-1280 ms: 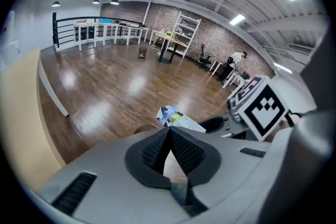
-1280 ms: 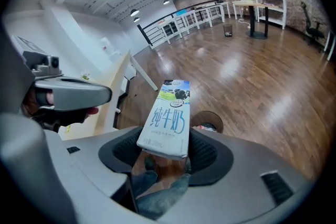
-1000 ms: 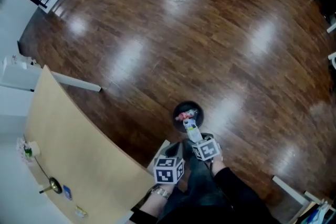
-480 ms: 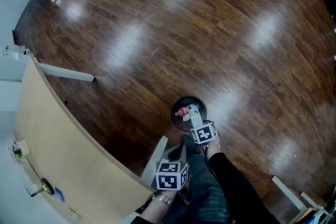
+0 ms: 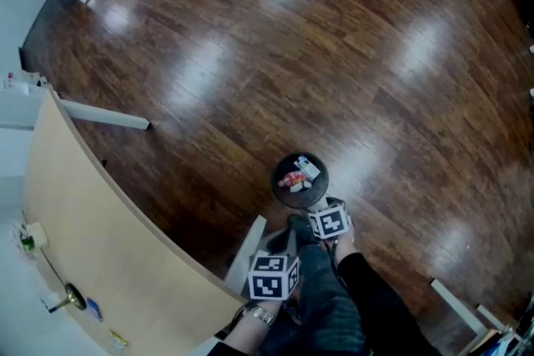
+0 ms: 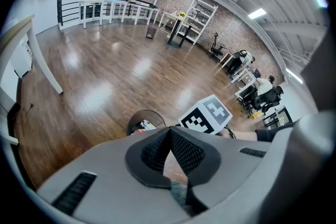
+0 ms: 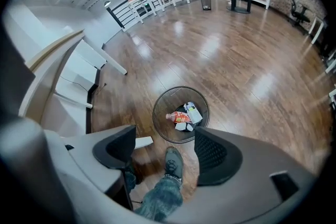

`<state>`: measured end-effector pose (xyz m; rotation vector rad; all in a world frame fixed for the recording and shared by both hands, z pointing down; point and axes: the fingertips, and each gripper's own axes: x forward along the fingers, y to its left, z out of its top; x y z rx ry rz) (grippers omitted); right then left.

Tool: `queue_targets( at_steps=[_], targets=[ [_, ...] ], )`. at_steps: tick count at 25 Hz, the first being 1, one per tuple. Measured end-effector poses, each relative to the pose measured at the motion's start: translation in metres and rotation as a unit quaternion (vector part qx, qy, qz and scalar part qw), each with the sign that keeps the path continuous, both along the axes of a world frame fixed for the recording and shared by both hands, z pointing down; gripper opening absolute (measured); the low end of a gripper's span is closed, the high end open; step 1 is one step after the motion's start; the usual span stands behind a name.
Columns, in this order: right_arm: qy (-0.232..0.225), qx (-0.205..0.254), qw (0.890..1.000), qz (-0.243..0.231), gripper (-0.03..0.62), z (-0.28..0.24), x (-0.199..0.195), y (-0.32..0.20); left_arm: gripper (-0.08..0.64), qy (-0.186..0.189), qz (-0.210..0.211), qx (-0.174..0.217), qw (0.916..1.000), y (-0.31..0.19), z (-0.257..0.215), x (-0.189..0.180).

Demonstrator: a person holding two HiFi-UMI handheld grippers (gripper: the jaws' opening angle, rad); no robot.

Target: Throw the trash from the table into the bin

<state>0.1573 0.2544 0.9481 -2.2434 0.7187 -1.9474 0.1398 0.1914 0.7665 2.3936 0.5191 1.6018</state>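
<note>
Could tip the bin (image 5: 279, 188) by dipping lower and catching its rim. Holds nothing now: right gripper (image 7: 165, 140) fingers wide, having just been opening; left gripper (image 6: 169, 134) fingers pressed together, empty. Shows the carton (image 7: 192, 112), gripped a moment earlier, lying inside the bin.

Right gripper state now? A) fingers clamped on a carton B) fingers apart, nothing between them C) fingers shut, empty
B: the right gripper has just been opening; its fingers stand apart with nothing between them, and the carton lies in the bin below.
</note>
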Motion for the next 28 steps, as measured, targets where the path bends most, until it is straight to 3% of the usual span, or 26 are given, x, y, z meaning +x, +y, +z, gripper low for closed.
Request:
queue_targets(
  at_steps=[8, 9, 11, 12, 19, 24, 28],
  targets=[
    [0.022, -0.002, 1.0, 0.005, 0.354, -0.032, 0.005, 0.009, 0.002, 0.003, 0.005, -0.004, 1.0, 0.004, -0.007, 0.004],
    [0.025, 0.0, 1.0, 0.006, 0.301, -0.039, 0.005, 0.01, 0.002, 0.003, 0.006, -0.002, 1.0, 0.005, -0.009, 0.004],
    [0.034, 0.007, 0.999, 0.011, 0.021, -0.057, 0.007, 0.013, 0.002, 0.007, 0.008, 0.0, 0.9999, 0.005, -0.014, 0.006],
    [0.039, 0.01, 0.999, 0.013, 0.006, -0.068, 0.007, 0.014, 0.002, 0.01, 0.009, -0.001, 0.9999, 0.006, -0.018, 0.007],
    [0.071, 0.035, 0.997, 0.023, 0.006, -0.151, -0.001, 0.019, 0.002, 0.026, 0.025, -0.002, 0.9993, 0.008, -0.05, 0.004],
    [0.094, 0.048, 0.994, 0.021, 0.006, -0.21, -0.011, 0.027, 0.0, 0.031, 0.059, -0.014, 0.9977, 0.016, -0.074, -0.012],
    [0.115, 0.059, 0.992, 0.015, 0.006, -0.253, -0.019, 0.034, 0.0, 0.035, 0.052, -0.025, 0.9977, 0.018, -0.101, -0.024]
  ],
)
